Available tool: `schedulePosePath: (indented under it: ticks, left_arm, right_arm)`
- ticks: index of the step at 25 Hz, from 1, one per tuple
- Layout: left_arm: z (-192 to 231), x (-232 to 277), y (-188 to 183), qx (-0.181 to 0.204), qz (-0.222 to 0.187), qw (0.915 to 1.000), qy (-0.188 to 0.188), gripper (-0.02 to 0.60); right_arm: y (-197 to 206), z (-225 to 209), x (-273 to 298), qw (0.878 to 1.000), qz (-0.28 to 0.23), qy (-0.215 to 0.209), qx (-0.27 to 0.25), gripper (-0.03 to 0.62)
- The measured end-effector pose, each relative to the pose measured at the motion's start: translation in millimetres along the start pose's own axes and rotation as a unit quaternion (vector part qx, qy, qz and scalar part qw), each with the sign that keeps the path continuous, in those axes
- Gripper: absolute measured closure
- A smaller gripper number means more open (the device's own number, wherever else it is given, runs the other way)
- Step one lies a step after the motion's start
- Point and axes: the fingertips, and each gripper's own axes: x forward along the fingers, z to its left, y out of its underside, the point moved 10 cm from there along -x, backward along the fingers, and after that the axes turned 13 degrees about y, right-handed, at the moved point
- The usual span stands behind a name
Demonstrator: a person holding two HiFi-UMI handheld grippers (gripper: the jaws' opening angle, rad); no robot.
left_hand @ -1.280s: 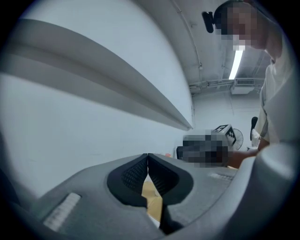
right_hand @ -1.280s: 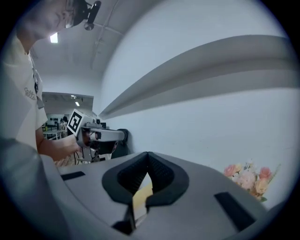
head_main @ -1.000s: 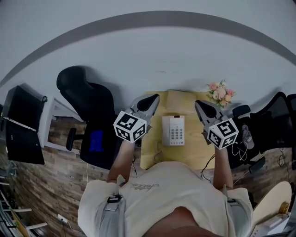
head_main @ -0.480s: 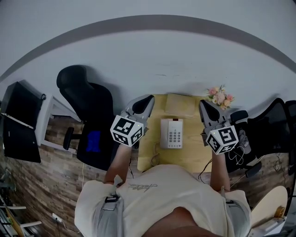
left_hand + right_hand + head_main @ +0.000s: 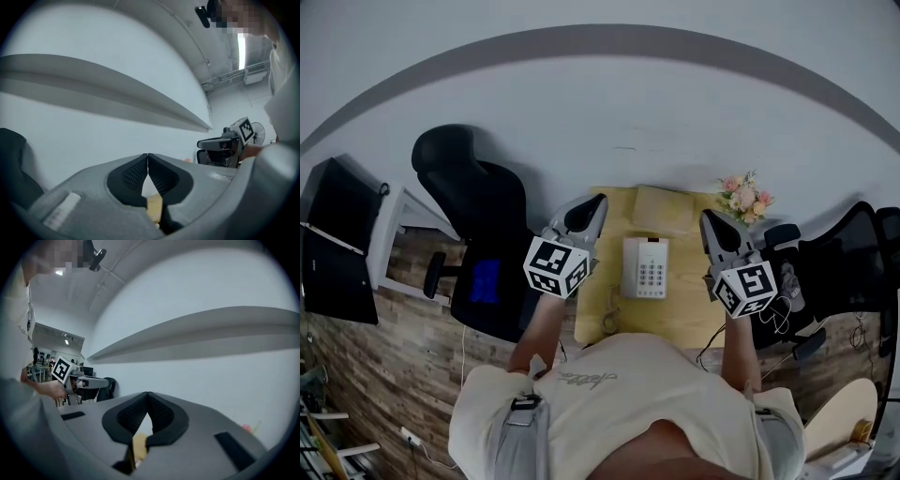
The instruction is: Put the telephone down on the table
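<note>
The left gripper (image 5: 148, 157) is seen from behind, pointed level at a pale wall (image 5: 93, 136). Its grey jaws are closed, the ribbed black pads (image 5: 131, 173) are met at their tips, and nothing is held between them. Through the small gap below the pads a sliver of yellowish wooden surface (image 5: 154, 206) is shown. The wall is crossed by a broad grey band (image 5: 103, 89). At the near left edge a dark chair back (image 5: 11, 164) is cut off. To the right, the right gripper (image 5: 200, 143) with its marker cube (image 5: 244, 129) is held level, well apart from the left one.
</note>
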Motion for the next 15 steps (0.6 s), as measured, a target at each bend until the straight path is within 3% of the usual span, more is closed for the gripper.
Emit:
schedulePosePath:
  ticks: [15]
  left_arm:
    - [-6, 1, 20, -0.012, 0.021, 0.9996, 0.016, 0.563]
  right_arm:
    - [16, 6, -5, 1.0, 0.019, -0.013, 0.002, 0.592]
